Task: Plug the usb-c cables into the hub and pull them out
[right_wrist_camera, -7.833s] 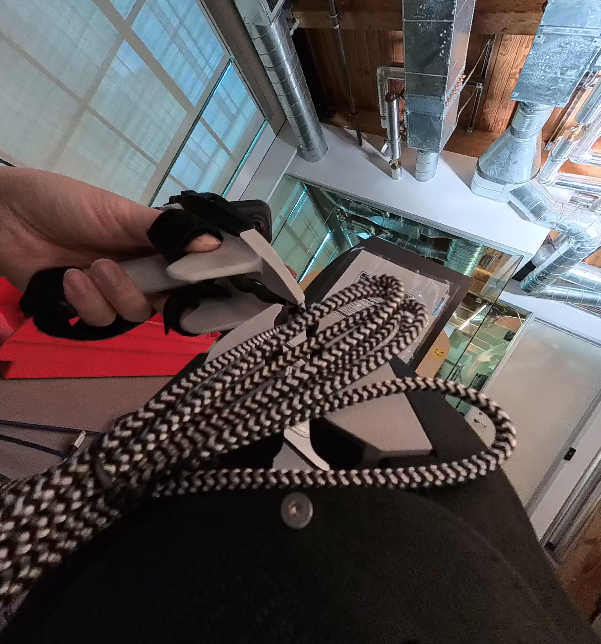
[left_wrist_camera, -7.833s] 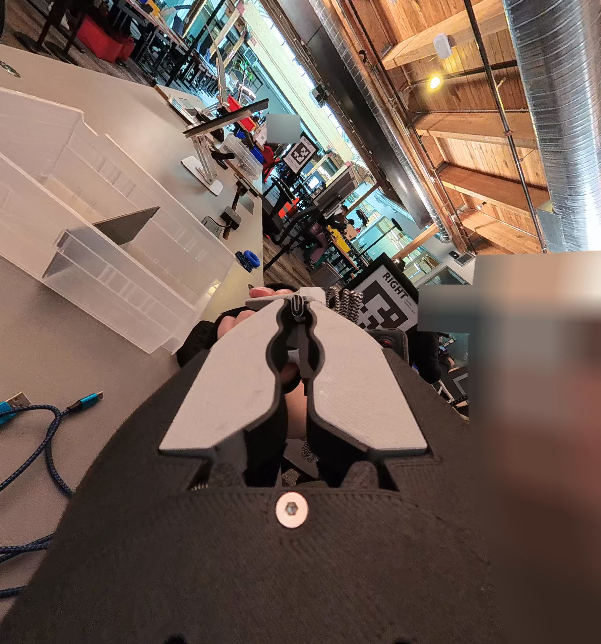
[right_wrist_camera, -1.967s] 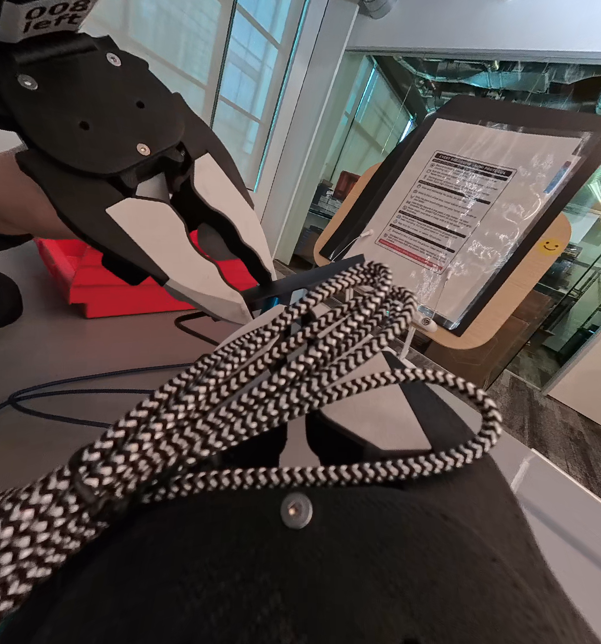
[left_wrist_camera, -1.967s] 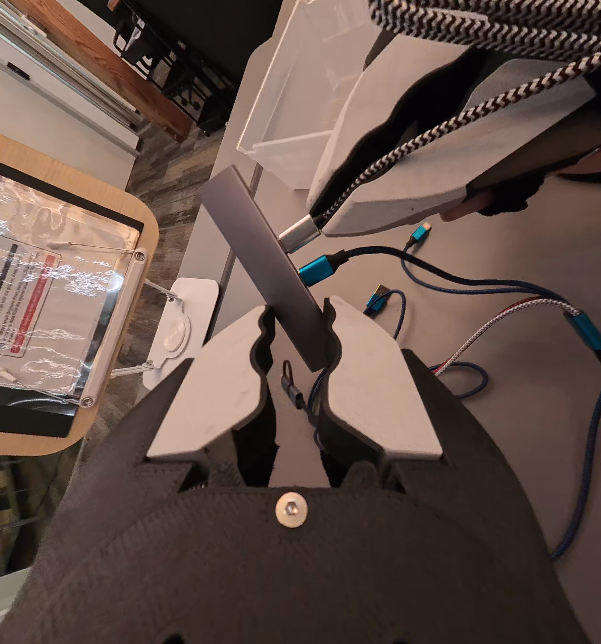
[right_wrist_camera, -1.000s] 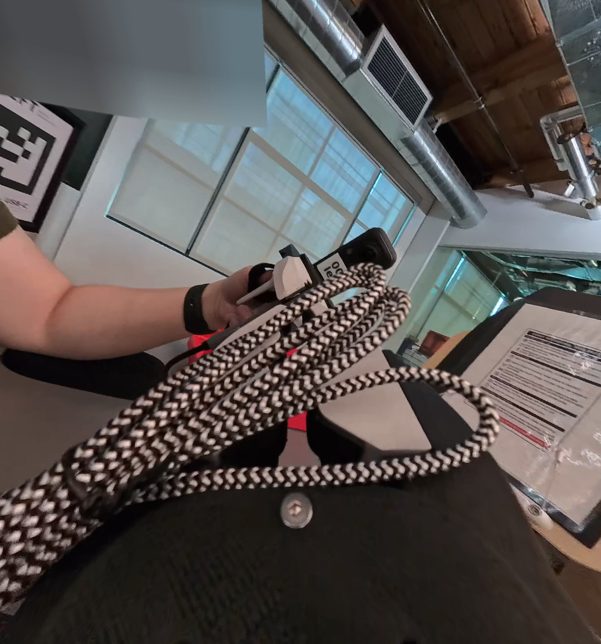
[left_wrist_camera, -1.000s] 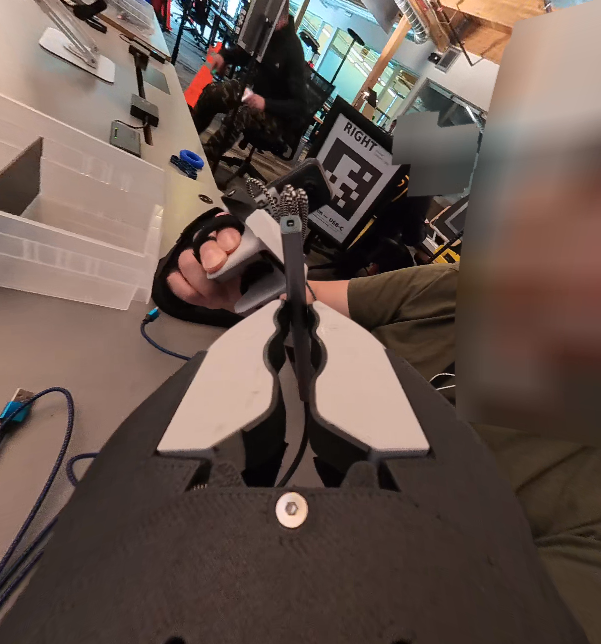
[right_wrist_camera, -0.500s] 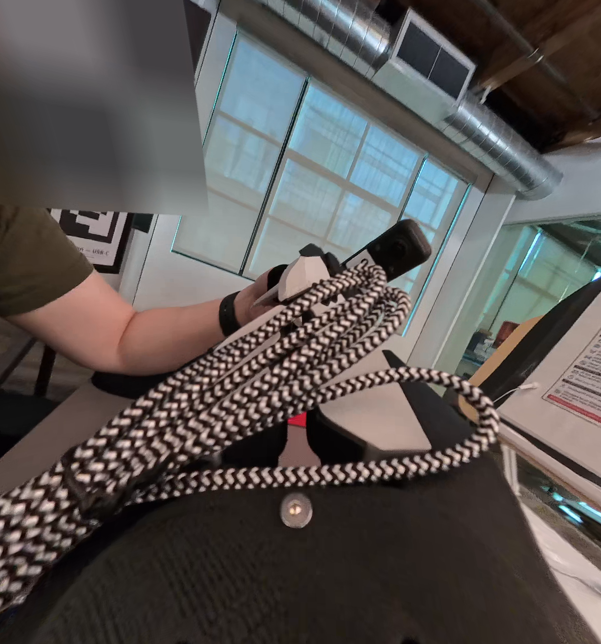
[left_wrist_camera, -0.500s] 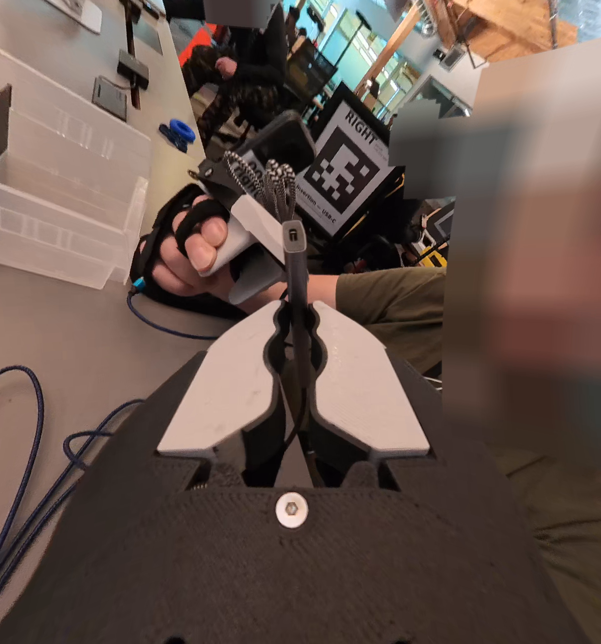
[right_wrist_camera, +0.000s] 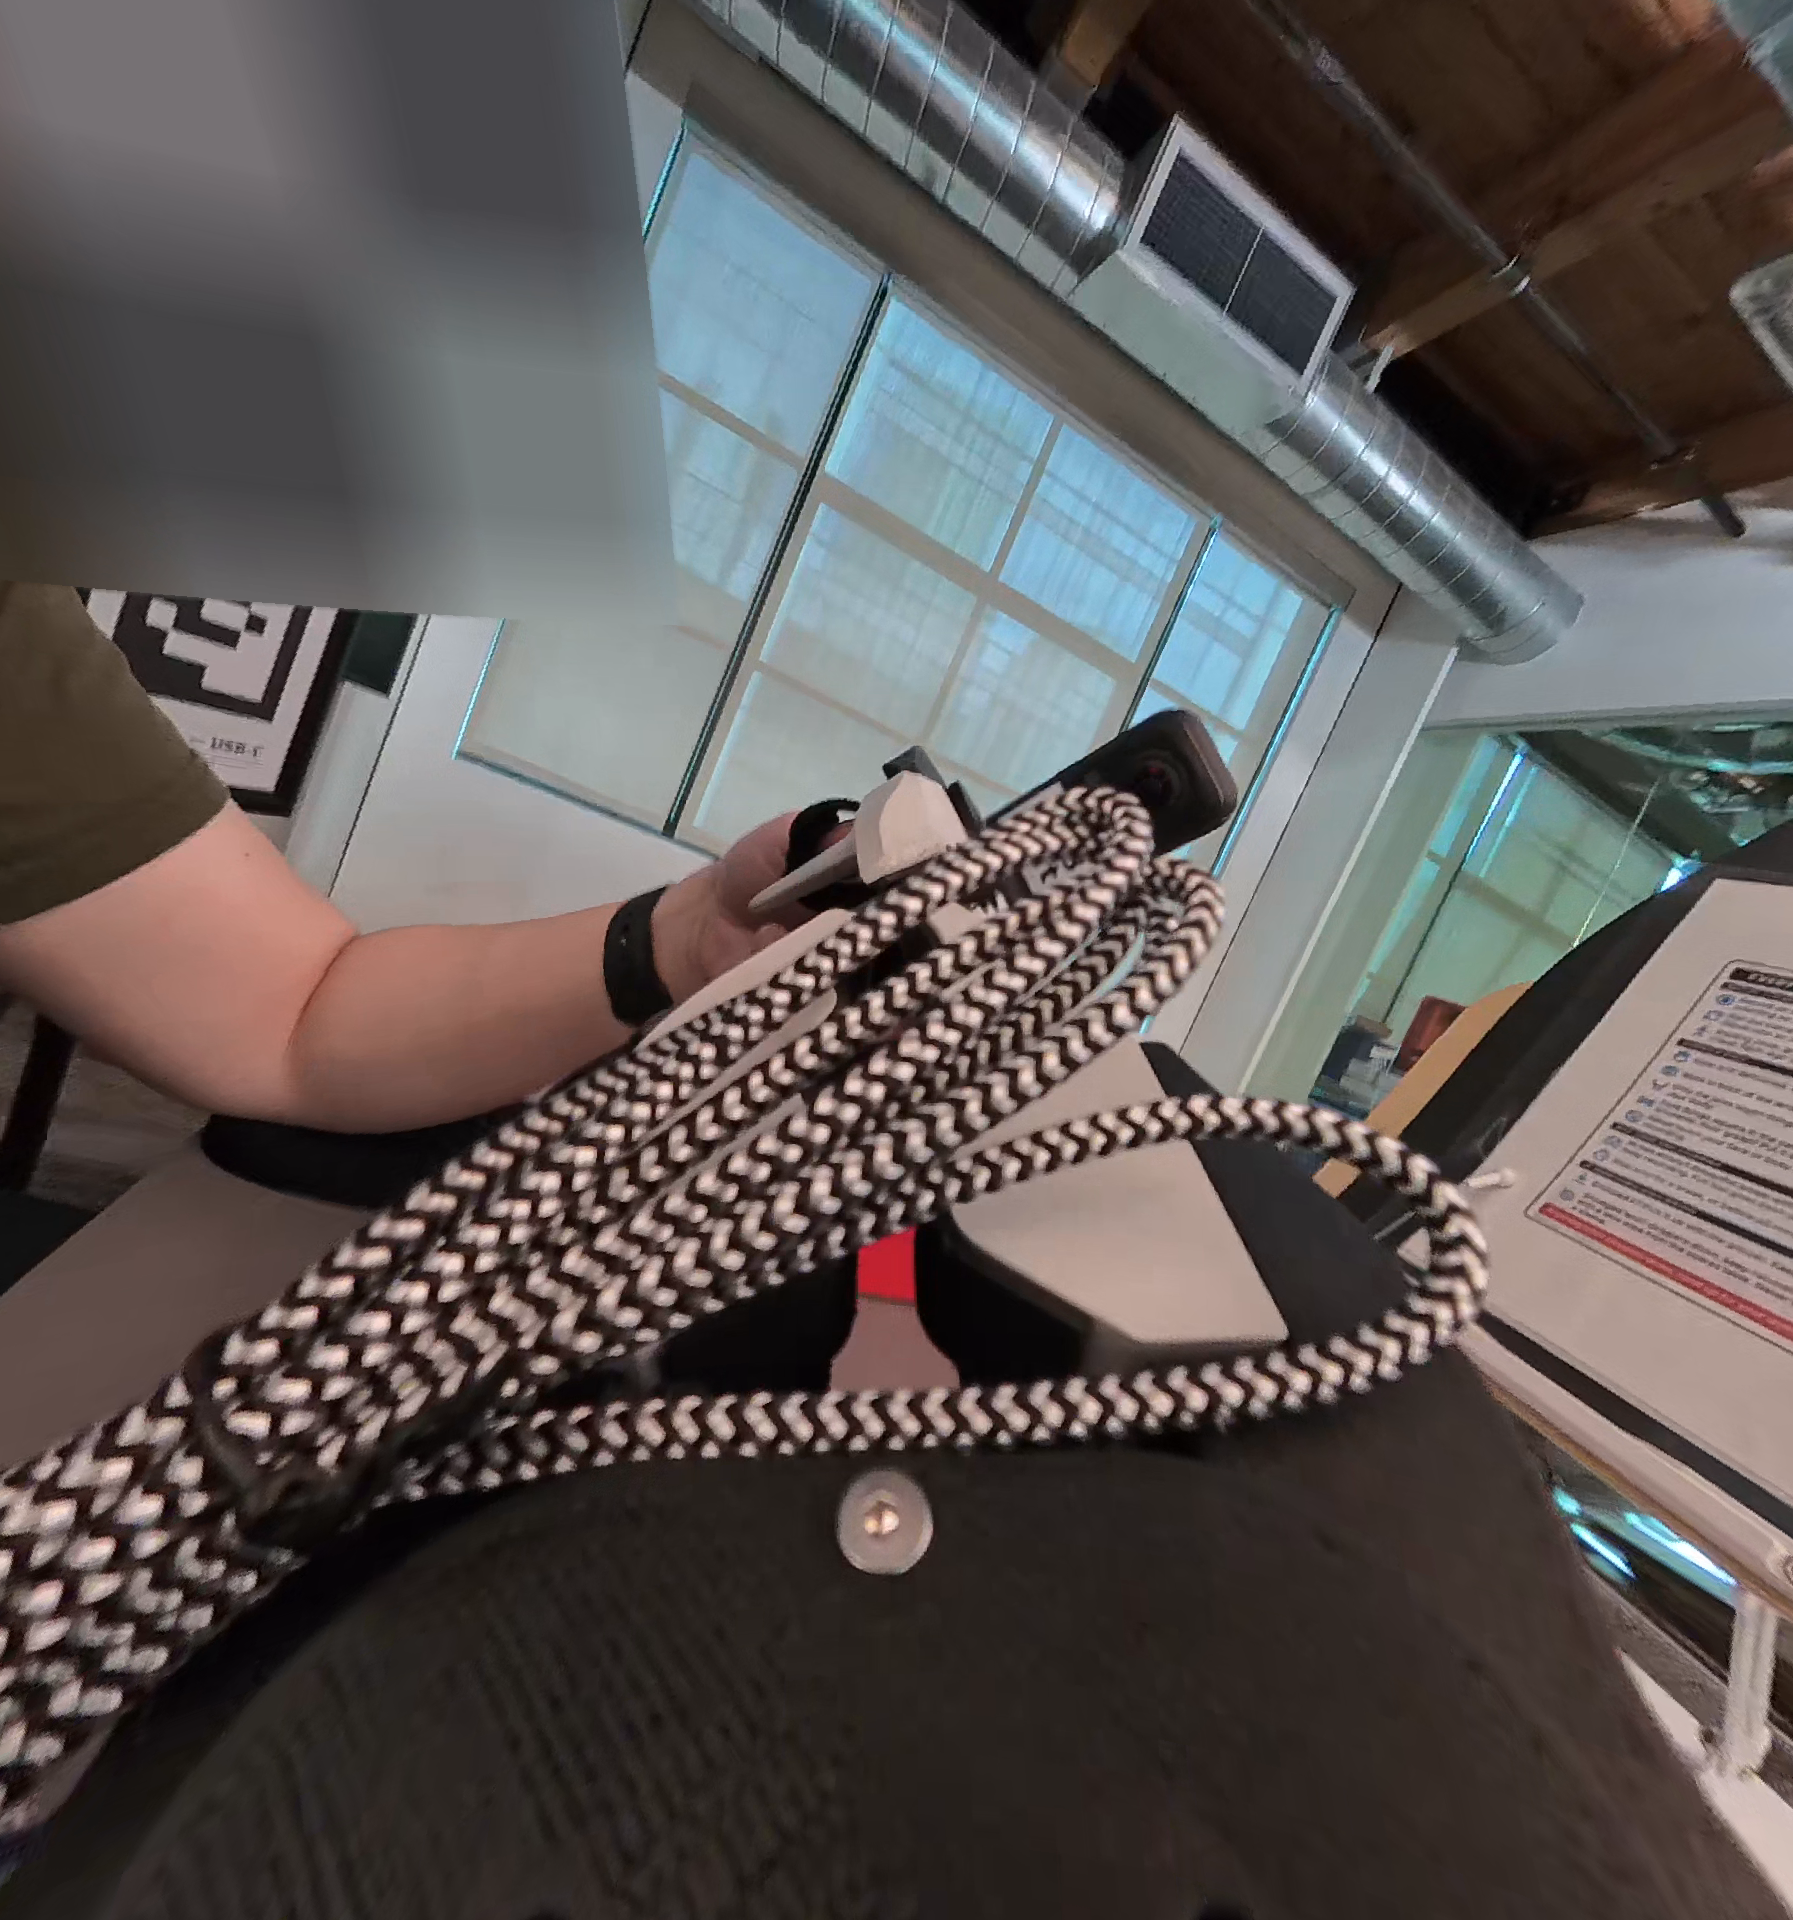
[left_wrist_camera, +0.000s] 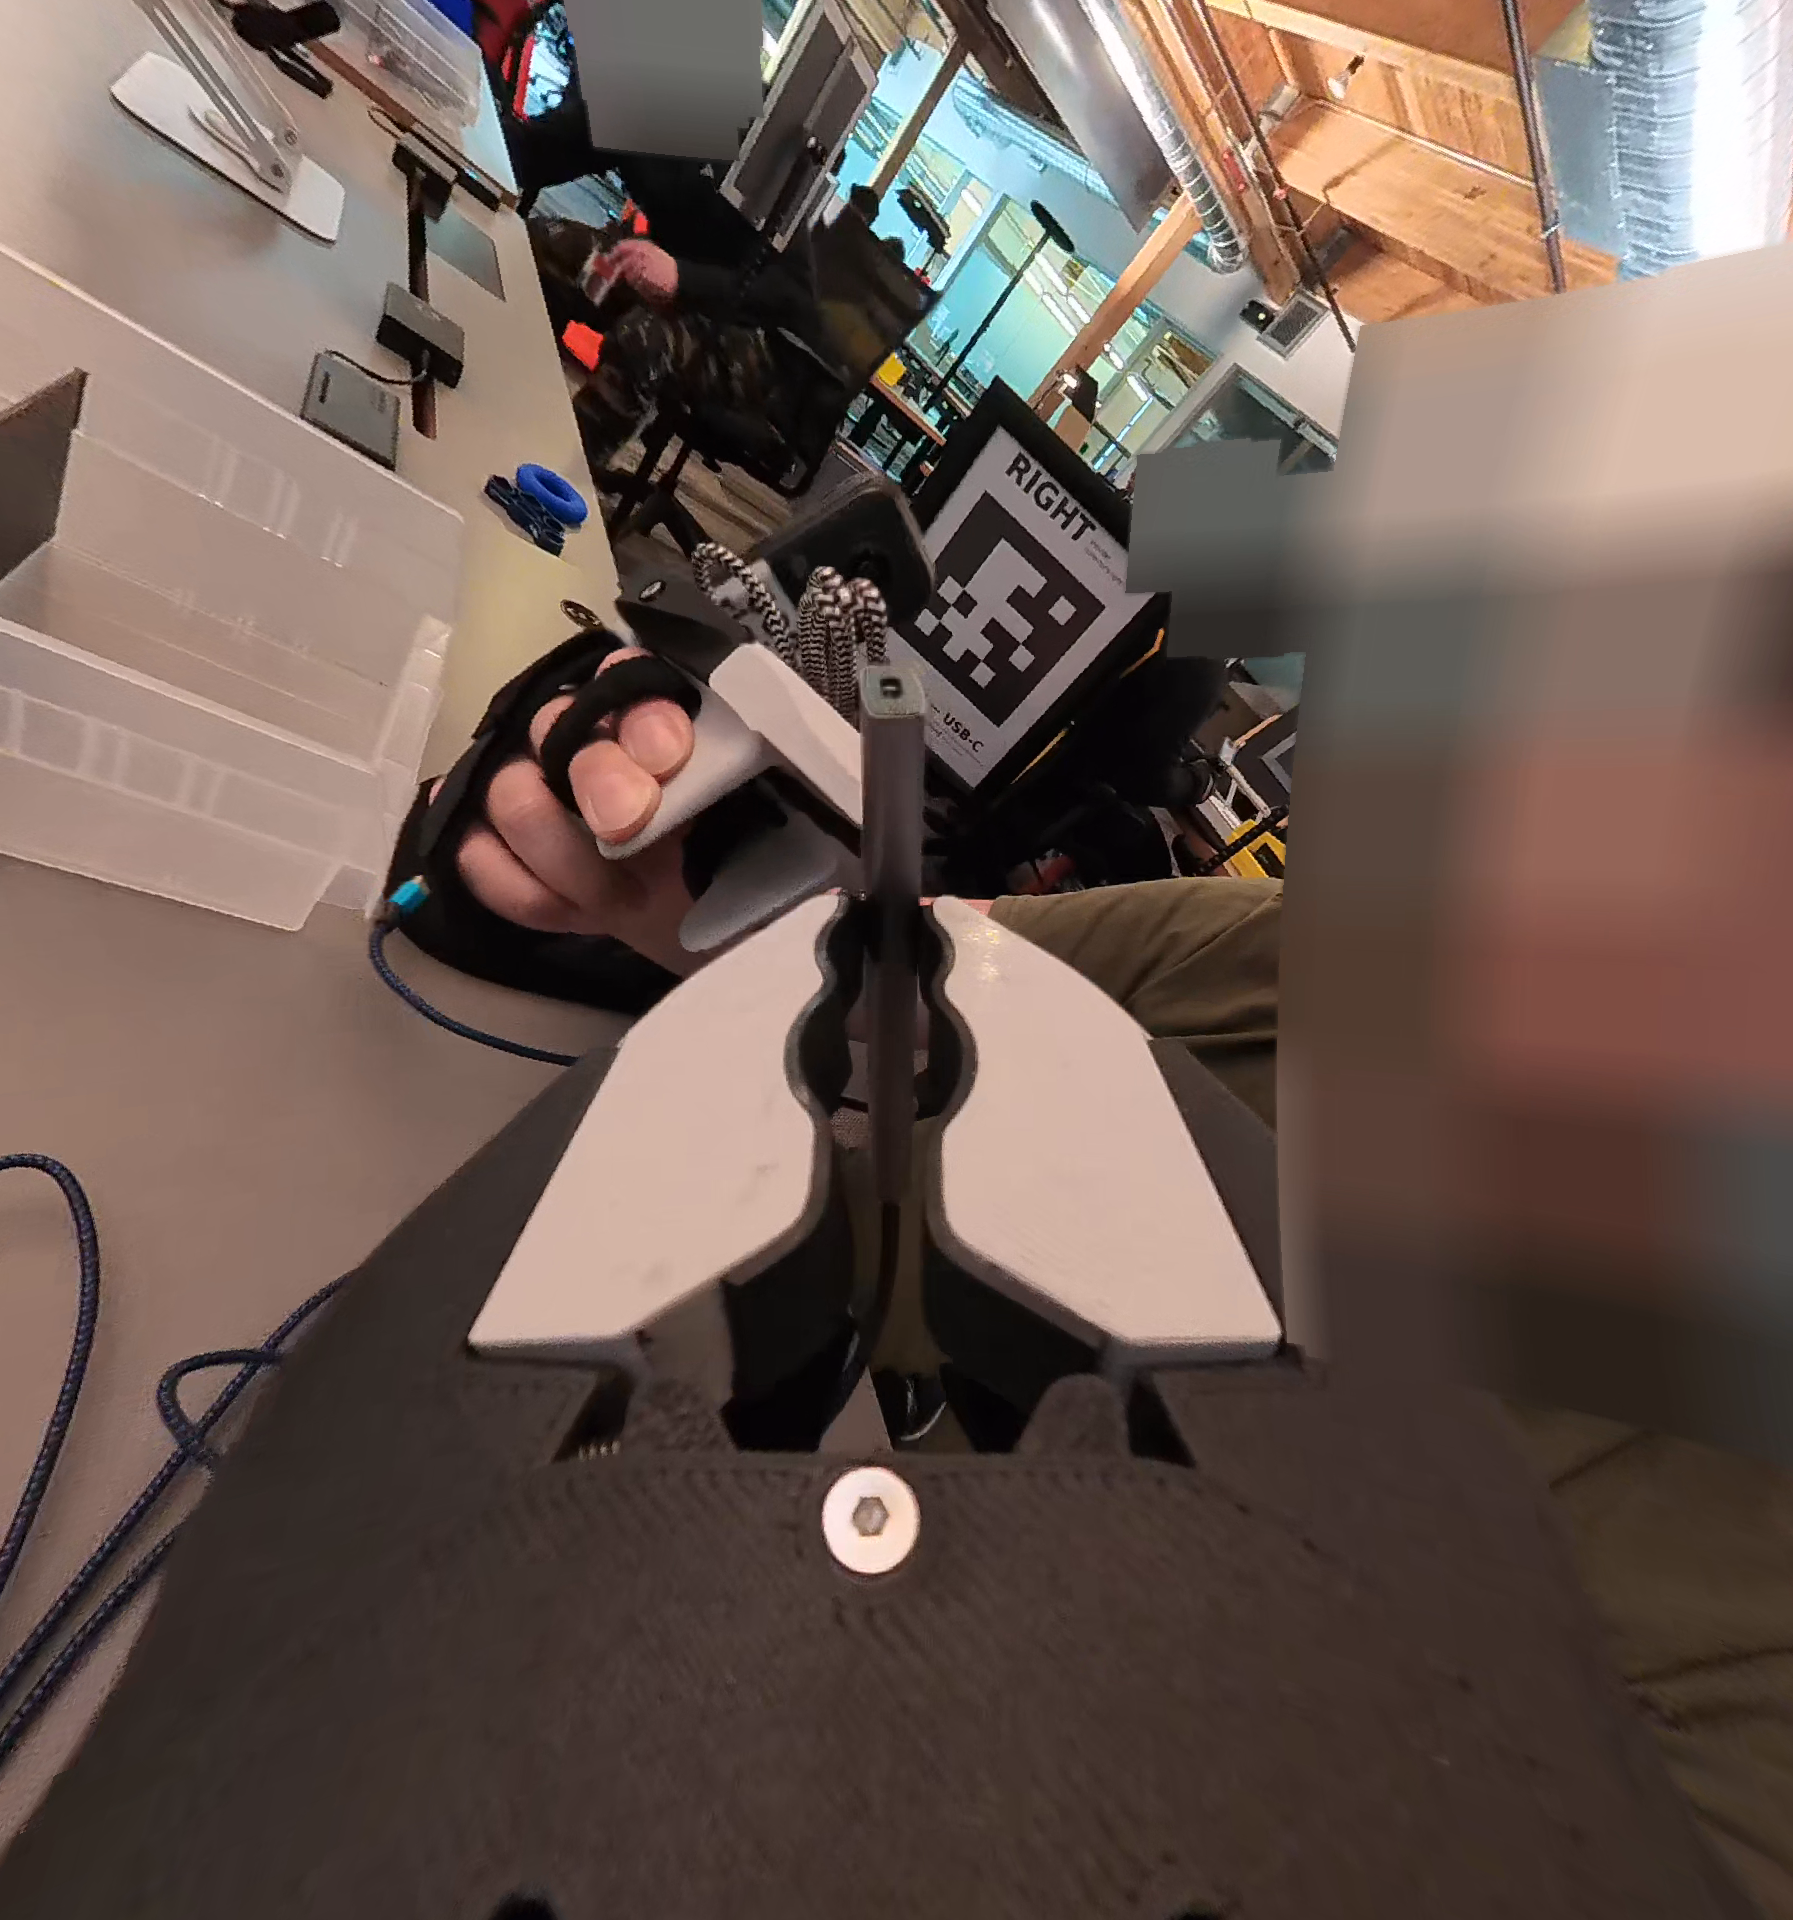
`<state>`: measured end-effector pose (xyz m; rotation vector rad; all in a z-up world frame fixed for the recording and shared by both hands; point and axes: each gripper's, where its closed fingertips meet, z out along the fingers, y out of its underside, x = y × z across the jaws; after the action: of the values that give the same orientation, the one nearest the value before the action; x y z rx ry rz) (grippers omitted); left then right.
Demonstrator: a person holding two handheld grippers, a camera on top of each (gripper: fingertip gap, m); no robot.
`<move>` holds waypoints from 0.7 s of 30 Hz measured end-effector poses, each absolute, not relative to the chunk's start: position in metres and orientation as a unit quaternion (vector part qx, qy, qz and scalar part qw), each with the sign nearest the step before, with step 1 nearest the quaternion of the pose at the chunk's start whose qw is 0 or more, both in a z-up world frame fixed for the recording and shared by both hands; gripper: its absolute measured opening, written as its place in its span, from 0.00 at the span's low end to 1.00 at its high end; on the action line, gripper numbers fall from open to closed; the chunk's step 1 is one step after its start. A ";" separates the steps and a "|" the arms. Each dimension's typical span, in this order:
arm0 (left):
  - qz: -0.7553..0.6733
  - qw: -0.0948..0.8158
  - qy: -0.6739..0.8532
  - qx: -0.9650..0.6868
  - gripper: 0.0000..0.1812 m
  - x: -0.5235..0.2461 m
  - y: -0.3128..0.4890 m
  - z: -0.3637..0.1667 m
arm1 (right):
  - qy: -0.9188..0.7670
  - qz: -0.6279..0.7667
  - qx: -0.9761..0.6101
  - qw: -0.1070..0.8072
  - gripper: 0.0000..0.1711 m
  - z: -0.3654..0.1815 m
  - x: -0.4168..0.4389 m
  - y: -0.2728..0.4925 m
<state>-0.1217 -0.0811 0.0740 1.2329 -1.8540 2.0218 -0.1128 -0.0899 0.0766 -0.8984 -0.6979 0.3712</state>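
Observation:
My left gripper [left_wrist_camera: 879, 914] is shut on a slim dark grey hub [left_wrist_camera: 892, 831], held on edge and pointing away, with a port on its far end. It is raised above the table [left_wrist_camera: 144, 1039]. A hand [left_wrist_camera: 580, 810] holds the right gripper just beyond the hub's end, and loops of black-and-white braided cable [left_wrist_camera: 838, 623] hang on it. In the right wrist view the braided cable [right_wrist_camera: 767, 1122] lies in a bundle over my right gripper [right_wrist_camera: 939, 925] and hides its tips. The jaws look shut on the cable. The left gripper's camera [right_wrist_camera: 1172, 779] faces it.
Blue braided cables [left_wrist_camera: 61, 1351] lie on the table at the left, one with a blue plug [left_wrist_camera: 409, 896]. Clear plastic bins [left_wrist_camera: 196, 644], a blue tape roll [left_wrist_camera: 549, 488] and small devices [left_wrist_camera: 352, 405] stand farther back. A laminated sheet [right_wrist_camera: 1702, 1174] stands at the right. My two grippers' fingertips are within a few centimetres of each other.
Both grippers have swung a little and kept their hold. The hub's far end and the cable loops stay close together. The right wrist view has turned toward the windows.

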 end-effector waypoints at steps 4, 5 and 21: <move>0.647 0.065 -0.636 0.416 0.05 -0.124 -0.082 0.065 | -0.343 0.191 -0.438 0.809 0.05 0.071 -0.115 -0.089; 0.642 0.063 -0.640 0.418 0.05 -0.124 -0.082 0.063 | -0.342 0.198 -0.439 0.807 0.05 0.070 -0.114 -0.089; 0.614 0.063 -0.648 0.446 0.05 -0.122 -0.069 0.050 | -0.342 0.181 -0.471 0.793 0.09 0.058 -0.113 -0.075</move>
<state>-0.1218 -0.0693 0.0504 1.3487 -1.9581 1.8559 -0.1127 -0.0745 0.0581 -1.0131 -0.7364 0.3898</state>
